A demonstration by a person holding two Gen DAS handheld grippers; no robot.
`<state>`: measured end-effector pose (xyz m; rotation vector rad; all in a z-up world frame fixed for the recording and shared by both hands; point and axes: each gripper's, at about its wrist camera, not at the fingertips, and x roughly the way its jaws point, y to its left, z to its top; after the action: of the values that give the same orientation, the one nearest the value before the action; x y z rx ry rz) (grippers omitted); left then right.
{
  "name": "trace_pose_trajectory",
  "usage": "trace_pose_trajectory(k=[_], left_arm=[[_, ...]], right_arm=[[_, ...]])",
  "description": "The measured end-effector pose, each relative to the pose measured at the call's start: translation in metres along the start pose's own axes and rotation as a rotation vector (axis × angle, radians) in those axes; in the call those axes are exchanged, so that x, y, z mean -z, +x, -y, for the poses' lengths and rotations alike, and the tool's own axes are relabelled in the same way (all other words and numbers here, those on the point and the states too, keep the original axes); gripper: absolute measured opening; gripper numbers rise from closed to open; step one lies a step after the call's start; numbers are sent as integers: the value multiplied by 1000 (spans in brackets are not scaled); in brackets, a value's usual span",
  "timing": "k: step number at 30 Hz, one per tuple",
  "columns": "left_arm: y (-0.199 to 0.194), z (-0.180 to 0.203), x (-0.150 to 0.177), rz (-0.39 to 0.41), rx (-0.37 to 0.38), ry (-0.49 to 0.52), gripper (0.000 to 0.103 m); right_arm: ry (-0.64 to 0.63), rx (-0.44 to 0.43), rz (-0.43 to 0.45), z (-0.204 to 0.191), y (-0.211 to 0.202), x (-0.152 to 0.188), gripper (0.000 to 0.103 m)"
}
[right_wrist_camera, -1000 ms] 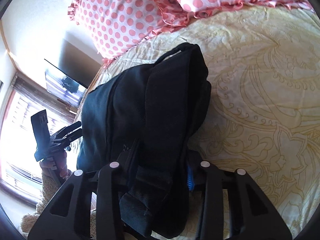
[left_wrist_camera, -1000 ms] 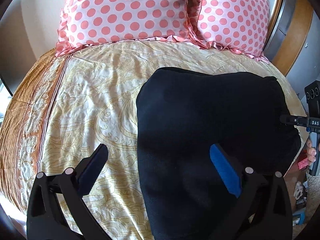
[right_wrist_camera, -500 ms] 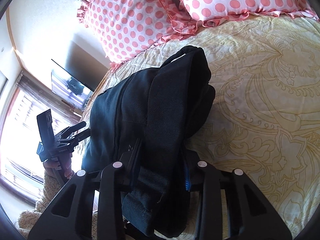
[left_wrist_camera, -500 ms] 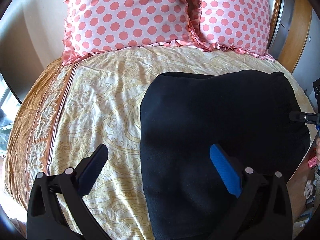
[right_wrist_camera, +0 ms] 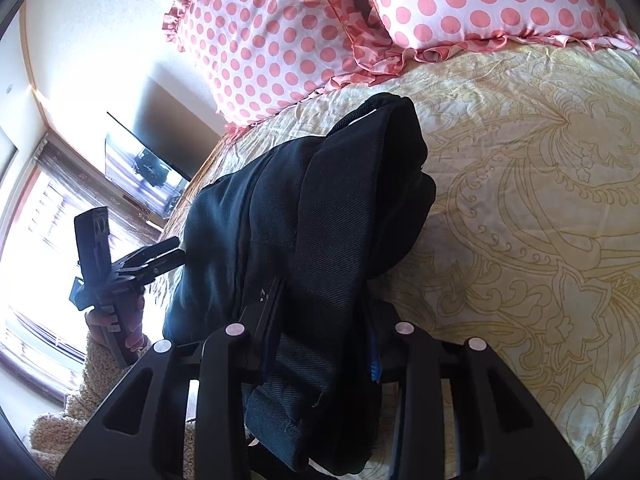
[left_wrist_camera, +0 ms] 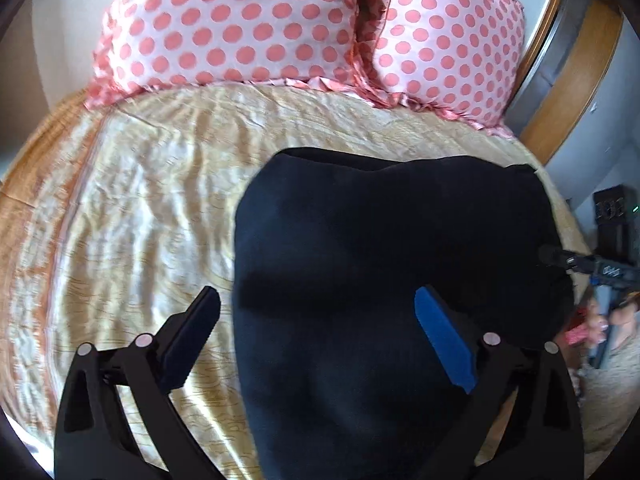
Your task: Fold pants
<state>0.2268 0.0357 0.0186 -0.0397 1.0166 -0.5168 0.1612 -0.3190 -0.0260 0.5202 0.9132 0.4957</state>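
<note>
right hand-held gripper (right_wrist_camera: 320, 336) clamped on a thick fold of the dark pants (right_wrist_camera: 320, 216) at their near right edge. left hand-held gripper (left_wrist_camera: 316, 320) spread wide over the pants' near left edge, jaws closing, pads not pressing cloth. pants lie in a folded heap on the yellow patterned bed (left_wrist_camera: 140, 200). two pink polka-dot pillows (left_wrist_camera: 240, 28) at the far end.

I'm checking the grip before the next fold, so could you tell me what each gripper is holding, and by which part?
The right gripper clamps the dark pants by a thick bunched edge; the left gripper, jaws closing, holds nothing.
</note>
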Motion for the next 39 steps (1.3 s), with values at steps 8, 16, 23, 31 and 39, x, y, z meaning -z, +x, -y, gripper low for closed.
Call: trace_pose_trajectory(k=[8,16,23,31,39], left_arm=[[2,-36,-8,-21,48,-122,92],[25,-48,1,-126,234,-207,87],[30,-49,7,-137,290,-256,75],[11,-13,5,-87,106,-93,34],[2,27,14,-14,-108,68,22]], right_arm=[[1,-8,0,3,1,1,35],[9,-15,5,4,1,3,35],[32,-11,13,7,3,5,35],[-69,127,30,-16,2,5,35],[-176,238,53,-35,0,12,35]])
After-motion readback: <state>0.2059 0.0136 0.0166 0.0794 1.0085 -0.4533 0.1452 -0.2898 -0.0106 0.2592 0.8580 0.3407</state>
